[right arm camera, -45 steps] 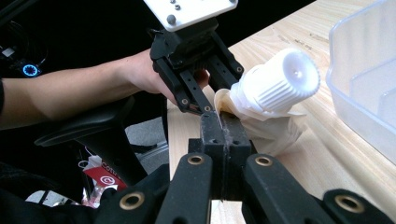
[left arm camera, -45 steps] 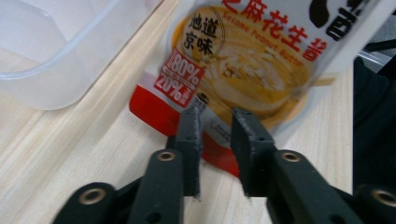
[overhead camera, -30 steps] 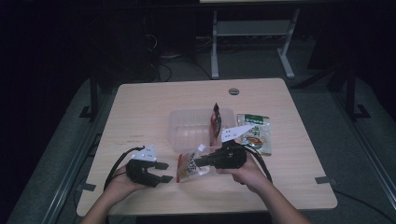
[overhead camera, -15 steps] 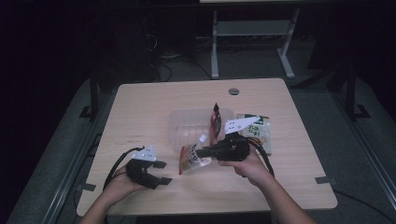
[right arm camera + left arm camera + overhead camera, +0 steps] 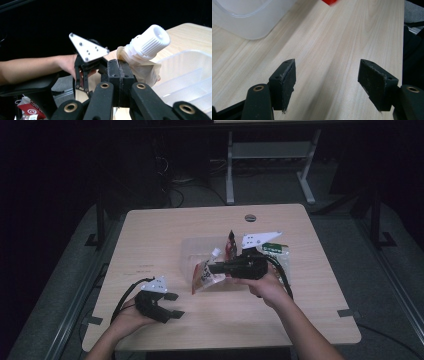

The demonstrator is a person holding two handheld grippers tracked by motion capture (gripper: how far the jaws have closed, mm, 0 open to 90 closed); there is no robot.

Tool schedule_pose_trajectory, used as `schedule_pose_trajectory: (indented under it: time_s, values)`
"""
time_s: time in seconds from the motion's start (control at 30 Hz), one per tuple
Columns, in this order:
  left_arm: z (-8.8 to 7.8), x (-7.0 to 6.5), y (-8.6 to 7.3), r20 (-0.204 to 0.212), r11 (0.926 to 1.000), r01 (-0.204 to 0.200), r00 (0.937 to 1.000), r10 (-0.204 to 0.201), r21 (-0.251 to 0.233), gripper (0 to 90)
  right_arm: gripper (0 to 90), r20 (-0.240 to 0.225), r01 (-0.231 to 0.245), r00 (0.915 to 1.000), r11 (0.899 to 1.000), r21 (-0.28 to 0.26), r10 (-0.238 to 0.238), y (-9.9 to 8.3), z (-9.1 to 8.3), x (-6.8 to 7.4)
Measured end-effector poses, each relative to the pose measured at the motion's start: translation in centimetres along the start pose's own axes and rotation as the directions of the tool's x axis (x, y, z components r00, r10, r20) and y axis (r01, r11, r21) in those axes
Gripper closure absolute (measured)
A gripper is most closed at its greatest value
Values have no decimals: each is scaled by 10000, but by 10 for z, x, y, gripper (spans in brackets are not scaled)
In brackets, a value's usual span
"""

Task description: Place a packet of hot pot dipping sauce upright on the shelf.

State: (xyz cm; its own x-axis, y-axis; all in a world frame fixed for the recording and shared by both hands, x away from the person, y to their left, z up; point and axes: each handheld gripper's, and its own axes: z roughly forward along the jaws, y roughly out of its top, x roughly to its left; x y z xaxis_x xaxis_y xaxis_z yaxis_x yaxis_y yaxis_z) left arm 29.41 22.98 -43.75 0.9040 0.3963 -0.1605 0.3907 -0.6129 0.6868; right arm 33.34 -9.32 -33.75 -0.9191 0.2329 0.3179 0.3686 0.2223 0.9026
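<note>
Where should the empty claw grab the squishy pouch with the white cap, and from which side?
Best bet: the pouch by its flat lower body, coming from the person's left side. The right claw already pinches the top edge beside the white cap, so the bag hangs free below. The body is thin and flat, which suits the left claw's open pads. The cap is round and crowded.

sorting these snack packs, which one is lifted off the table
The beige spouted pouch with the white screw cap, pinched in the right gripper. The green packet lies flat on the table.
</note>
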Motion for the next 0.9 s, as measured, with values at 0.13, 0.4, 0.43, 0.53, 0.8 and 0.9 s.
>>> schedule_pose_trajectory:
  time_s: [0.13,0.4,0.43,0.53,0.8,0.9]
  values:
    - [0,1,0,-3,10000,-74,10000,74,46,305,900,93,82,9999,9999,-75,-81,10,1,-5]
    - [0,2,-1,24,9999,-103,9999,103,12,306,900,391,6,9992,10000,45,-8,25,7,-19]
    - [0,2,-1,28,10000,-60,10000,60,10,306,900,464,0,9989,10000,58,-2,26,8,-21]
    - [0,1,-1,67,10000,-17,10000,16,25,306,900,544,-34,9985,9999,95,29,30,12,-26]
    - [0,2,-1,63,10000,52,10000,-52,65,306,900,783,-46,9969,9995,300,22,41,22,-37]
    - [-1,2,-1,56,10000,28,10000,-29,89,307,900,912,-55,9958,9992,401,18,44,27,-41]
